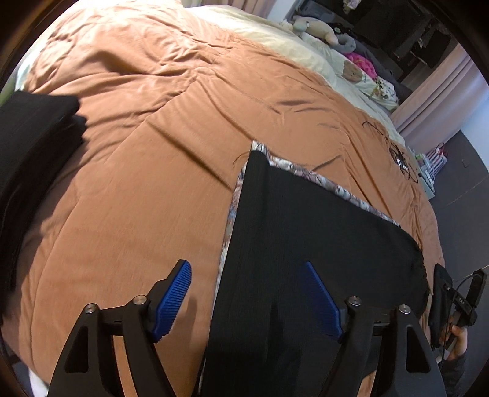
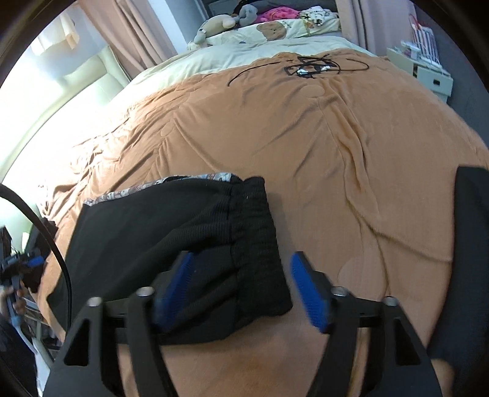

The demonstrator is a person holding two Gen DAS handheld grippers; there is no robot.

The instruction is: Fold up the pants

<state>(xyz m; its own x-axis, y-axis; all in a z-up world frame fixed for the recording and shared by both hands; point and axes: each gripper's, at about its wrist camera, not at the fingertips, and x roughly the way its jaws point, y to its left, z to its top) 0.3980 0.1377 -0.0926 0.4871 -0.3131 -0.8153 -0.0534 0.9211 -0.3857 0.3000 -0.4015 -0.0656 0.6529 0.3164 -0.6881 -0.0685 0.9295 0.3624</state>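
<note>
One pair of black pants (image 1: 305,232) lies folded on the orange blanket (image 1: 137,183), over one patterned cloth (image 1: 305,172); the left gripper (image 1: 249,297) and right gripper (image 2: 241,290) both stand spread, pinching nothing; no writing is readable.

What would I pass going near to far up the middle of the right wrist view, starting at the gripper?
right gripper, jaws open → black pants → patterned fabric edge under them → orange blanket → black cable tangle → cream sheet → bear pillow → stuffed toys
</note>
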